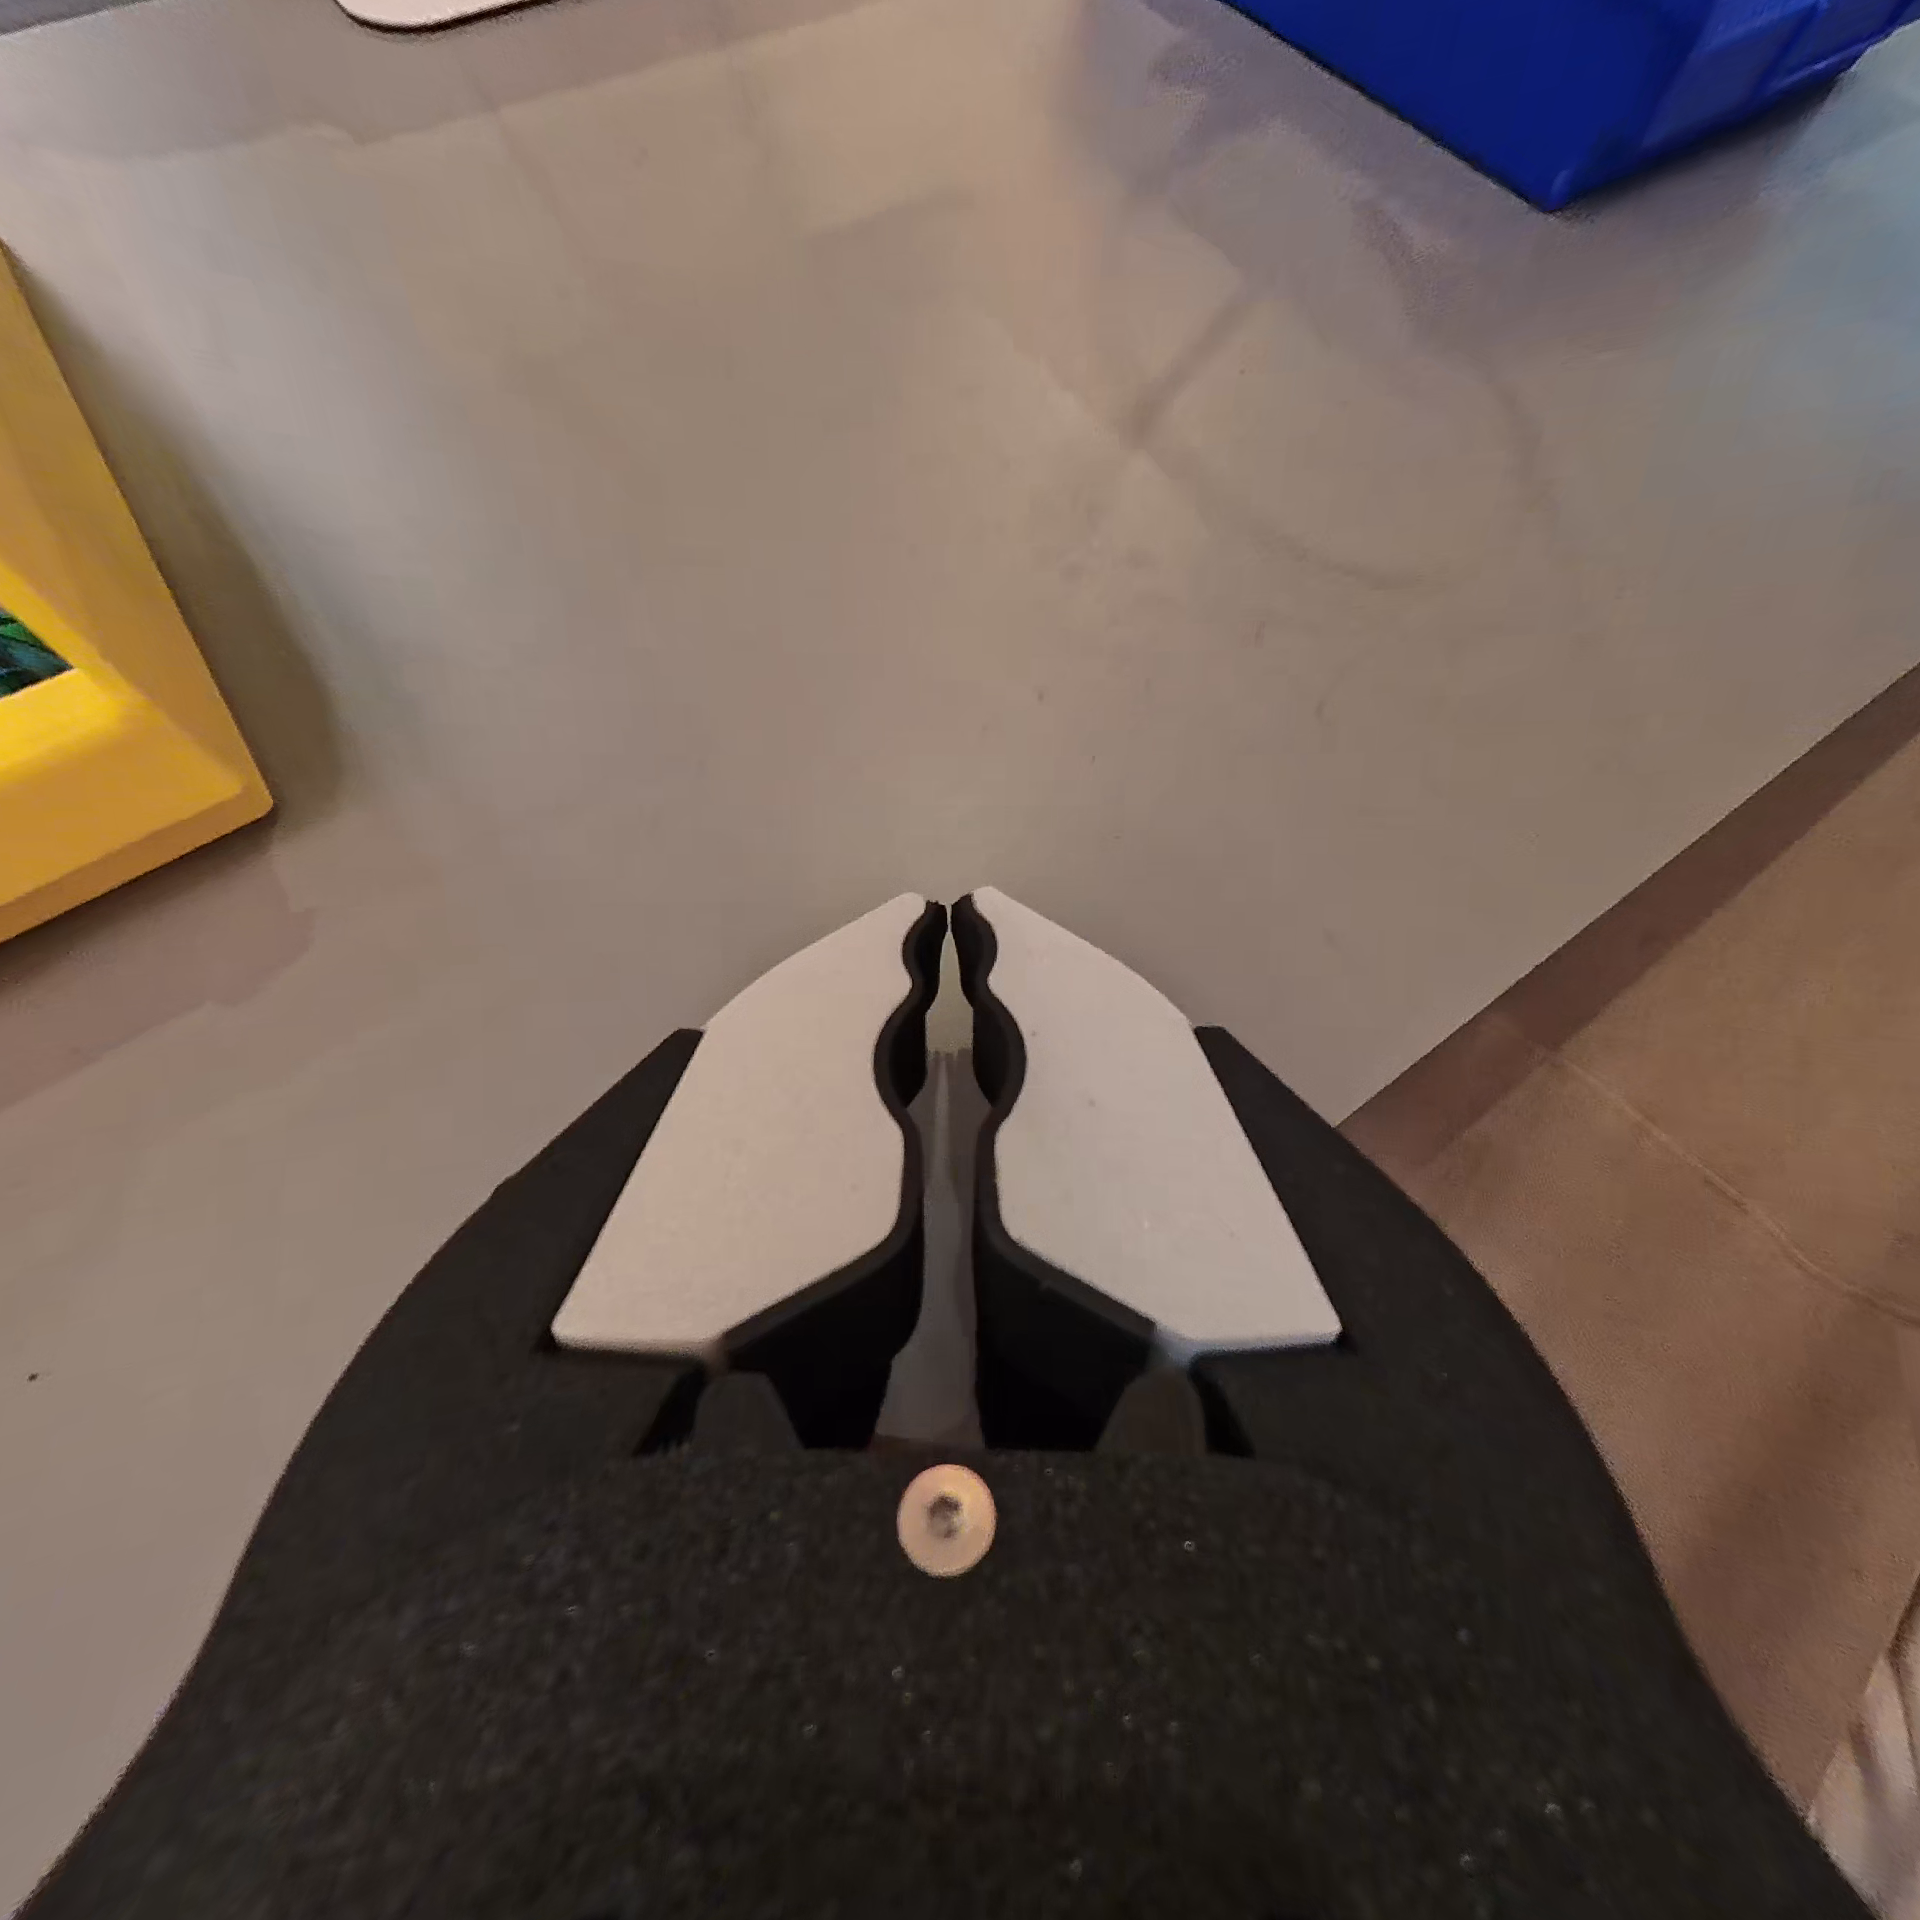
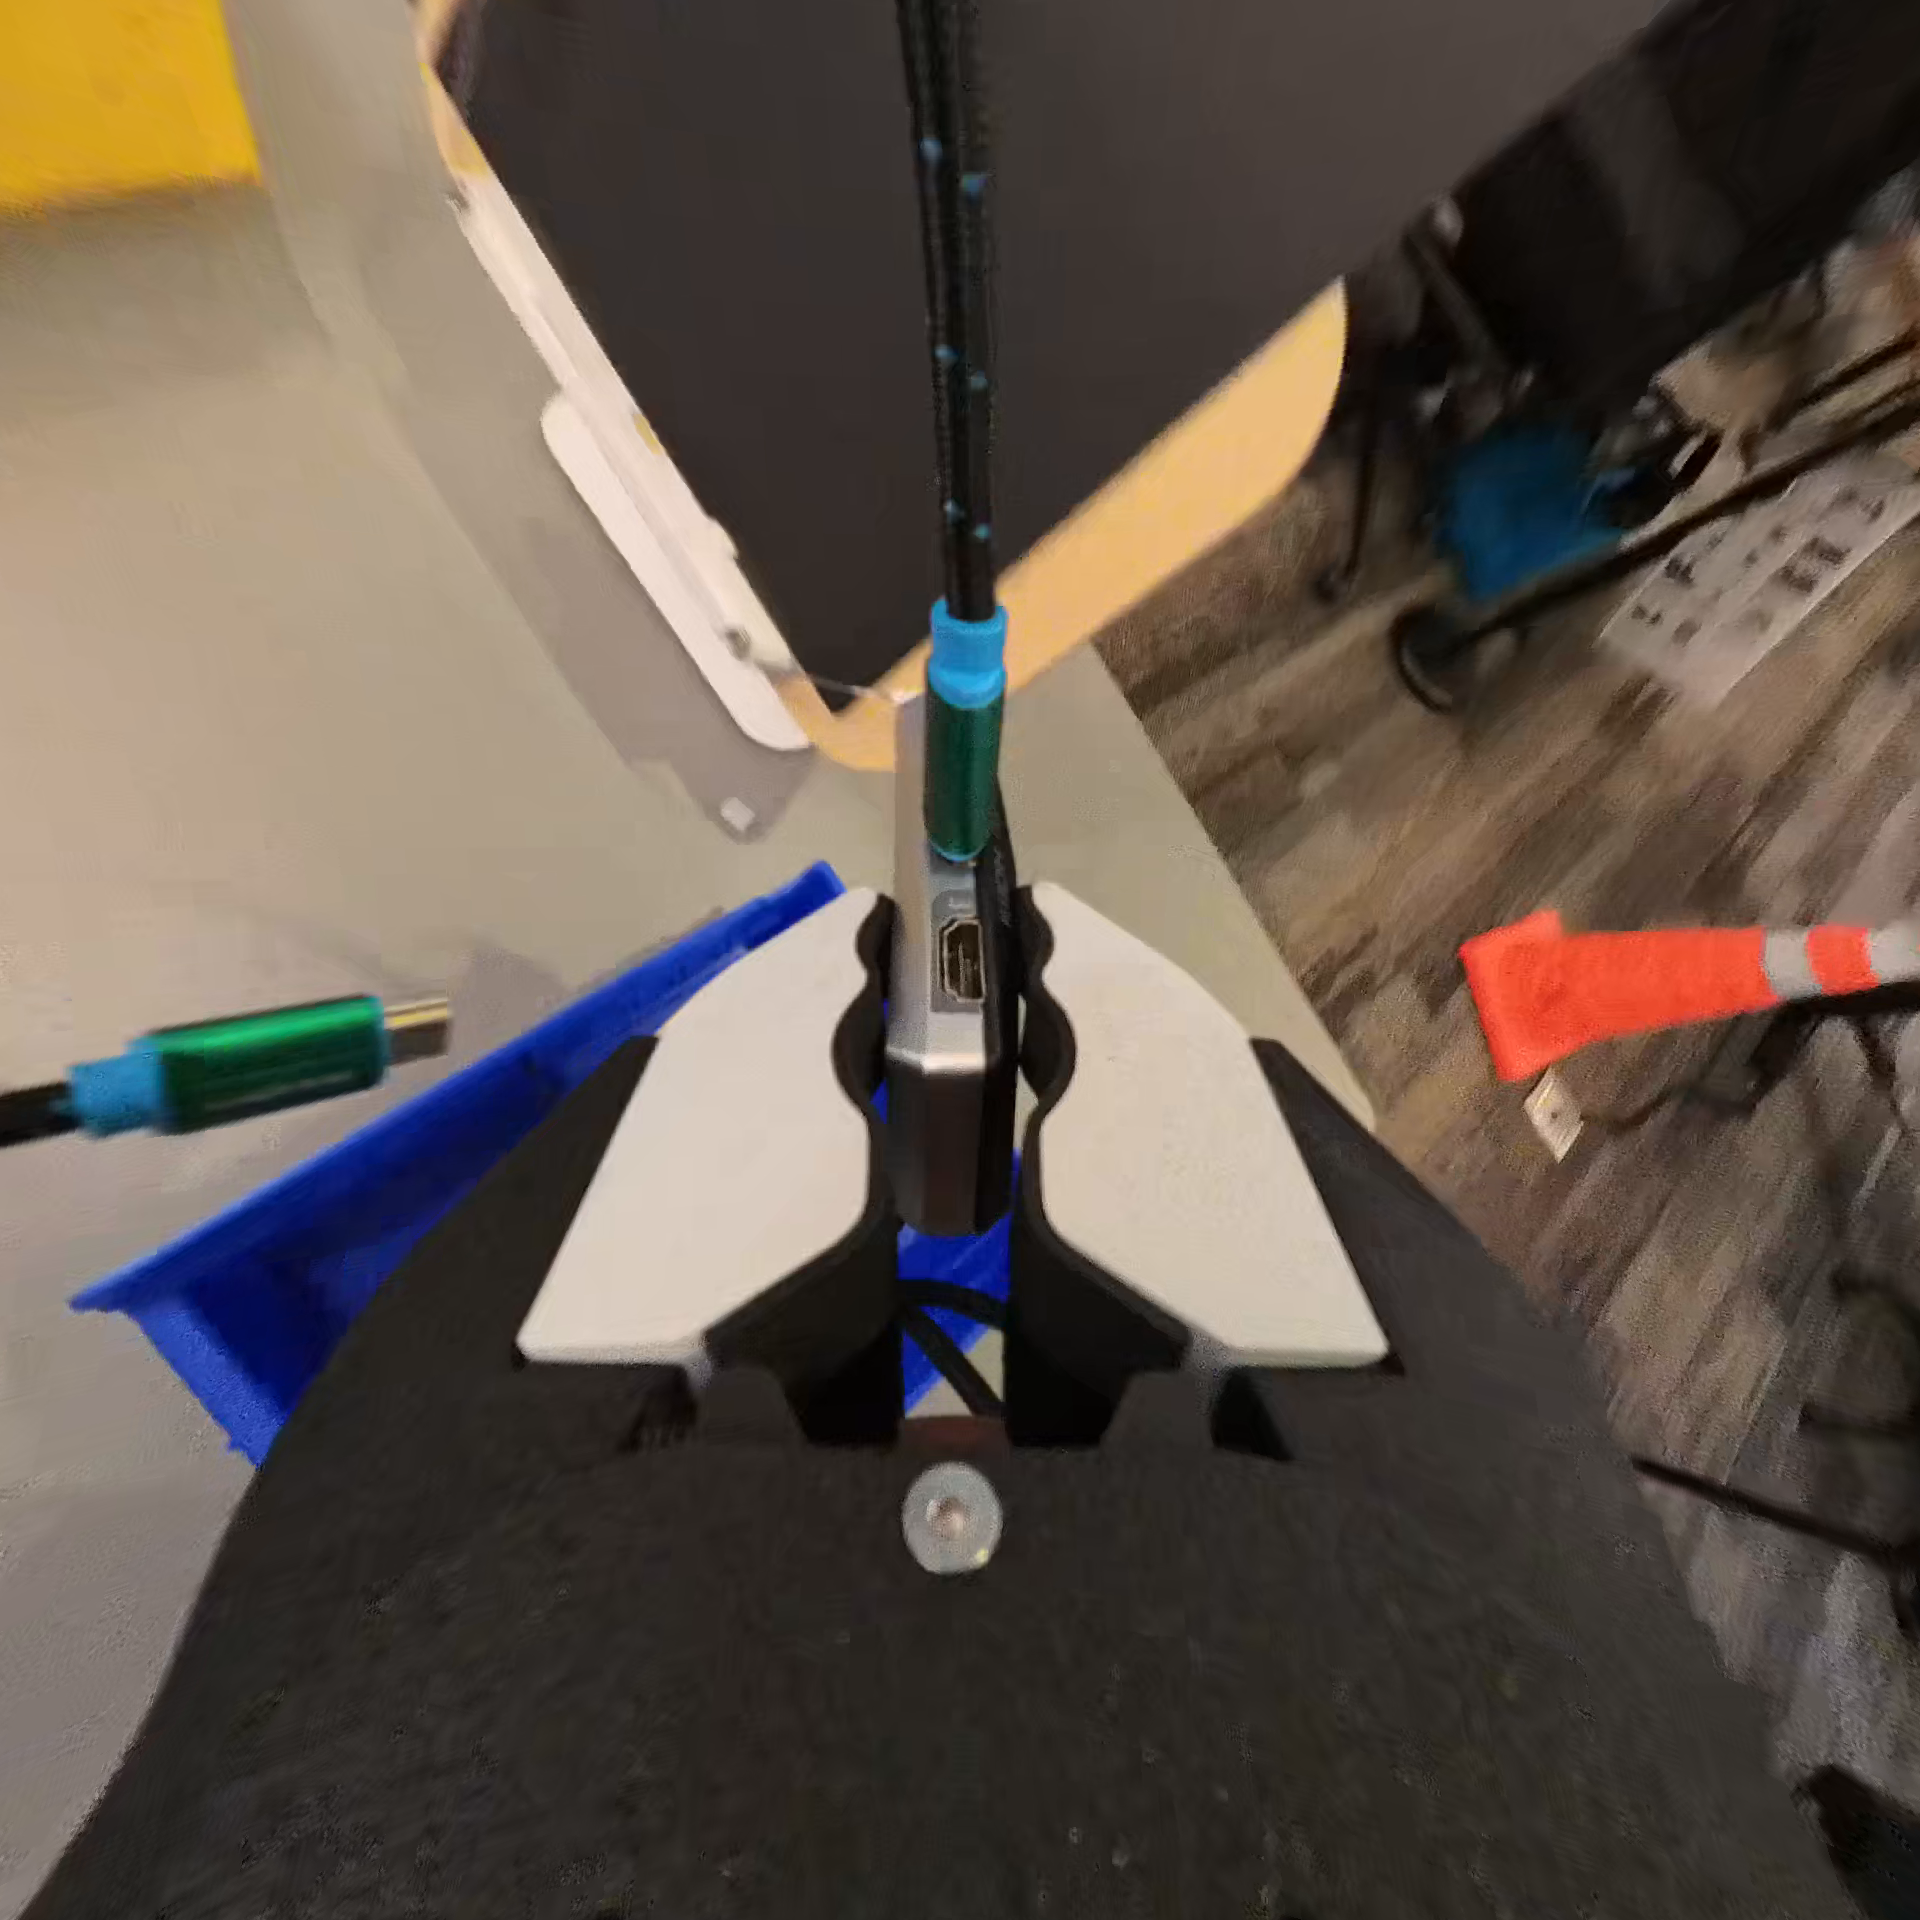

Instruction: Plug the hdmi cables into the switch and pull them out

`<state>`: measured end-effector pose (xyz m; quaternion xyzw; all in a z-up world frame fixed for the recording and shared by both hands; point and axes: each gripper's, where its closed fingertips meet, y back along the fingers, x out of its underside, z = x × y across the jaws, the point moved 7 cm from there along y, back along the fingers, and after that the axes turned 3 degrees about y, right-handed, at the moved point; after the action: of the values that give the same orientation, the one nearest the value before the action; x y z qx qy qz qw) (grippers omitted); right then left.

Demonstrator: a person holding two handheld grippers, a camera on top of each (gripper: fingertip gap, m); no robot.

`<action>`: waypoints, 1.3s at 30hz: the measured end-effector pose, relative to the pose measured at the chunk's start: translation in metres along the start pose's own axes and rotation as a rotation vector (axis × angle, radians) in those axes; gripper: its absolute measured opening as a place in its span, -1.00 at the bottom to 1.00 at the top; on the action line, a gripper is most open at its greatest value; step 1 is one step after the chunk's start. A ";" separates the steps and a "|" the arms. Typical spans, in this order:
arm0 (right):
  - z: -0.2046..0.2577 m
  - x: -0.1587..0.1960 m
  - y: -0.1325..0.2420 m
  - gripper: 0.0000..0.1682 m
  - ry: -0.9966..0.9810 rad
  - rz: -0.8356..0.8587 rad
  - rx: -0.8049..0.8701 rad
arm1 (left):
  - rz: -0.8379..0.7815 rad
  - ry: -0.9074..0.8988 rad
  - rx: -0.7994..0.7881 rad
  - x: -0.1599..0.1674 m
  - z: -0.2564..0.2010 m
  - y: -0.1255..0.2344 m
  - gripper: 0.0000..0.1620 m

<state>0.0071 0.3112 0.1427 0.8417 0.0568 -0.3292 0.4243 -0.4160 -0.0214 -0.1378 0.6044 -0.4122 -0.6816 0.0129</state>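
In the right wrist view my right gripper is shut on a slim grey HDMI switch, held edge-on above the table. One empty port faces the camera. A green-and-blue HDMI plug on a black braided cable sits in the switch's far port. A second green HDMI plug with its metal tip bare hangs free at the left, unplugged. In the left wrist view my left gripper is shut and empty above the grey table. No cable or switch shows there.
A blue bin lies under the right gripper and also shows in the left wrist view. A yellow bin stands at the left. The table edge drops to the floor on the right. An orange clip and a chair lie beyond. Left tips to right tips: about 55 centimeters.
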 end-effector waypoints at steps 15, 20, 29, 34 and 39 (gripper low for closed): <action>-0.002 0.131 -0.064 -0.75 -0.654 -0.347 -0.214 | 0.069 -0.108 -0.052 0.007 -0.004 -0.007 -0.97; 0.020 0.175 -0.088 -0.73 -0.587 -0.131 -0.168 | 0.077 -0.121 -0.051 0.007 -0.006 -0.009 -0.98; 0.059 0.149 -0.122 -0.74 -0.253 0.150 -0.308 | 0.090 -0.159 -0.057 0.004 -0.008 -0.016 -0.98; 0.059 0.133 -0.149 -0.74 -0.479 0.147 -0.561 | 0.092 -0.159 -0.051 0.004 -0.009 -0.017 -0.98; 0.033 0.154 -0.158 -0.74 -0.743 0.174 -0.661 | 0.100 -0.154 -0.061 0.008 -0.006 -0.014 -0.98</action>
<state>0.0506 0.3582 -0.0713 0.4899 -0.0674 -0.5346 0.6854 -0.4069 -0.0195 -0.1518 0.5281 -0.4209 -0.7368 0.0336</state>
